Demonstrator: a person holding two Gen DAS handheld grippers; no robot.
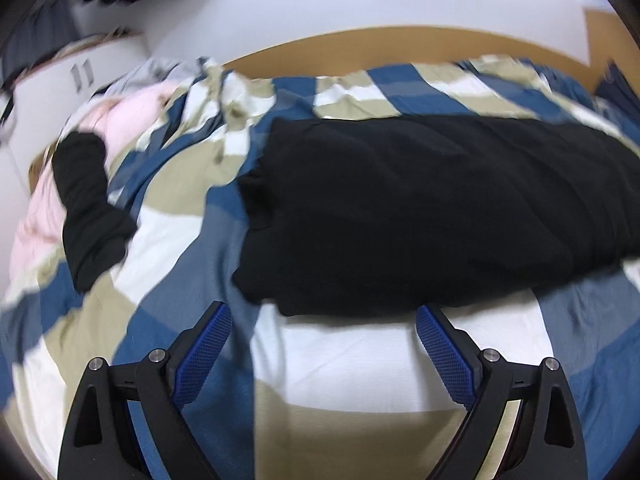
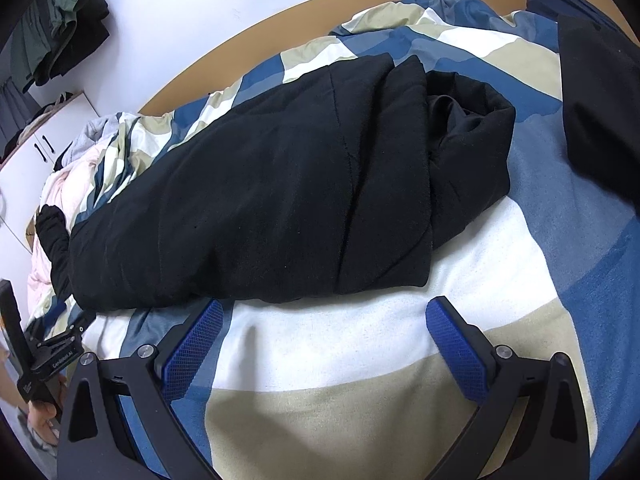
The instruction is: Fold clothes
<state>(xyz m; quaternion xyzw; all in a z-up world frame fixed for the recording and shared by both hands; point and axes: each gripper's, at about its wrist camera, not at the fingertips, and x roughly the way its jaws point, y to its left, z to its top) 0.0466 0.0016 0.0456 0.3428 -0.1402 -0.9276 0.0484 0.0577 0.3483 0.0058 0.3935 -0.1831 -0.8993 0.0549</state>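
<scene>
A black garment (image 1: 420,208) (image 2: 260,208) lies folded lengthwise on a blue, white and beige checked bed cover (image 1: 360,360) (image 2: 340,344). Its bunched end (image 2: 468,152) points to the right in the right wrist view. My left gripper (image 1: 322,316) is open, just short of the garment's near edge, with nothing between its blue pads. My right gripper (image 2: 324,310) is open too, close to the same near edge and holding nothing. The left gripper's body (image 2: 36,360), held by a hand, shows at the lower left of the right wrist view.
A smaller black piece (image 1: 88,208) (image 2: 54,236) lies on pink bedding (image 1: 36,216) at the left. Another dark cloth (image 2: 600,100) sits at the right. A wooden bed frame (image 1: 360,48) runs behind, with a white cabinet (image 2: 44,152) and hanging clothes (image 2: 60,20) beyond.
</scene>
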